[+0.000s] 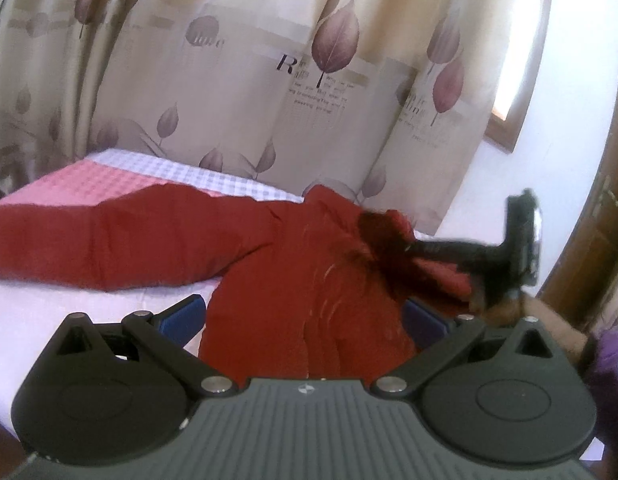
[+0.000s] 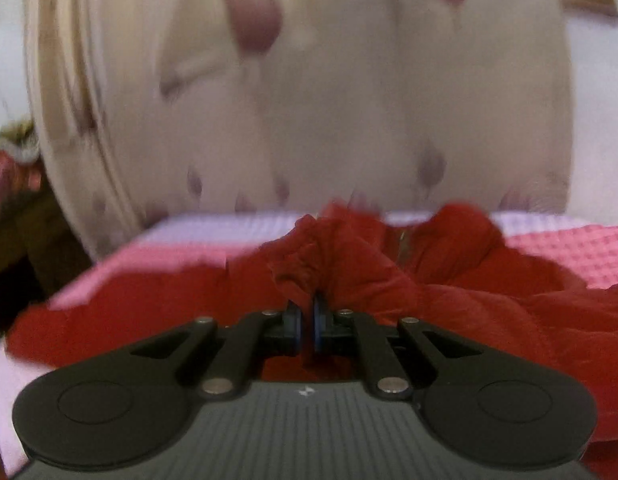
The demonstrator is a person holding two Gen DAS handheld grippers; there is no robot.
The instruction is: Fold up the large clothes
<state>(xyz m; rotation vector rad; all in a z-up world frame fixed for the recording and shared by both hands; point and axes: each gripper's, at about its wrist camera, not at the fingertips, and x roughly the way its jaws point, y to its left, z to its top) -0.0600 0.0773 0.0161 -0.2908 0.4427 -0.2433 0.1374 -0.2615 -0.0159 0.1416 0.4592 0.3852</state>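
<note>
1. Leaf-print curtains (image 1: 269, 80) back a bed (image 1: 69, 304) where a red jacket (image 1: 309, 280) lies, one sleeve (image 1: 109, 240) stretched far left.
2. Jacket's body runs straight ahead between the left hand-held gripper's (image 1: 303, 318) wide-open jaws, which hold nothing.
3. Right hand-held gripper (image 2: 307, 318) is clamped on bunched jacket cloth, nearer the collar.
4. Blur hides which part it pinches; the hem is cut off.
</note>
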